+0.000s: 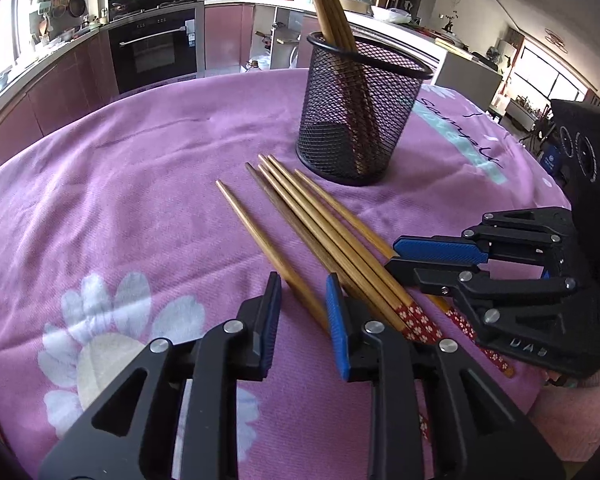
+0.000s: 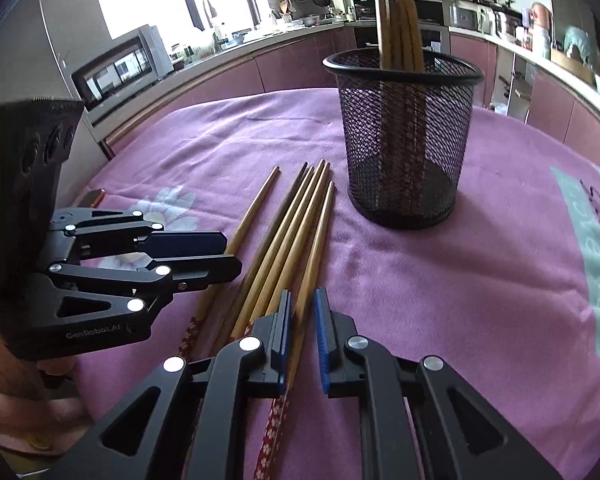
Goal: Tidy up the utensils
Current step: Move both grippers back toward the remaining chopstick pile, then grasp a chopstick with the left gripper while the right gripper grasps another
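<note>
Several bamboo chopsticks with red flowered handles lie on the pink cloth in front of a black mesh cup (image 1: 360, 112), (image 2: 404, 136) that holds more chopsticks upright. My left gripper (image 1: 302, 292) is open low over the cloth, its jaws on either side of the leftmost loose chopstick (image 1: 268, 248). My right gripper (image 2: 302, 304) is open with its jaws on either side of the rightmost chopstick (image 2: 316, 248), not closed on it. Each gripper shows in the other's view: the right one (image 1: 396, 256), the left one (image 2: 228, 252).
The pink flowered cloth (image 1: 140, 200) covers the round table. Kitchen counters, an oven (image 1: 154, 48) and a microwave (image 2: 120, 64) stand beyond the table edge. The two grippers sit close side by side over the chopstick handles.
</note>
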{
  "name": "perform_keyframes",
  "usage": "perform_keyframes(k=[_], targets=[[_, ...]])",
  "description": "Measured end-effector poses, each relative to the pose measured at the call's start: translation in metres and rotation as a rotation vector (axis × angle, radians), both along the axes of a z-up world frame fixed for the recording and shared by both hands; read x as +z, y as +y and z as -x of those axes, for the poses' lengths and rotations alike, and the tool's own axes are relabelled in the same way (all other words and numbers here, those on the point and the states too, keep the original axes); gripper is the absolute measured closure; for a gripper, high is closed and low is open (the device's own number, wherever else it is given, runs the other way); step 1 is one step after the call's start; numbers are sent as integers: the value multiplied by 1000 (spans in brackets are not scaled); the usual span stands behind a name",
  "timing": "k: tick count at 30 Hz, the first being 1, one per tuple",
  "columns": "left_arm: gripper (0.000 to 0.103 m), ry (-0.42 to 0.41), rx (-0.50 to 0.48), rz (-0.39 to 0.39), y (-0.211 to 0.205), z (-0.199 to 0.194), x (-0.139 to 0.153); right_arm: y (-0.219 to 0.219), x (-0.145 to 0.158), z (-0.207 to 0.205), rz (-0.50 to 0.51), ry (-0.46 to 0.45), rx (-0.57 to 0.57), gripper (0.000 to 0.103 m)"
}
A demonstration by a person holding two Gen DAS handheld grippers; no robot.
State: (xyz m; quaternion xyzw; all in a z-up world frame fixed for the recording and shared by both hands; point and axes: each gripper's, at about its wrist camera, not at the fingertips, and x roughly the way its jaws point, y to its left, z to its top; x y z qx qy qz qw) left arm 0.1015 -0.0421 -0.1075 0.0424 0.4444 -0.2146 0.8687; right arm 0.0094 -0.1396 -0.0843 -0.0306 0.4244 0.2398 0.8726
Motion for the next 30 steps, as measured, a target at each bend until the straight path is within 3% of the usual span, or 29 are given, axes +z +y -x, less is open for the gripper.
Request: perform_keyframes(k=[10,23,24,30], targets=[[84,-16,36,-27,-4,-3,-1,3,1,-11,3,15,-9,93],[96,-4,123,43,10,2,3,-18,7,-10,-125,37,-27,98],[102,-4,124,47,12,2,4,-19,9,-9,-133,34,-26,98],[101,-11,111,29,13,6,5,-20,11,-5,-152,35,-9,98]])
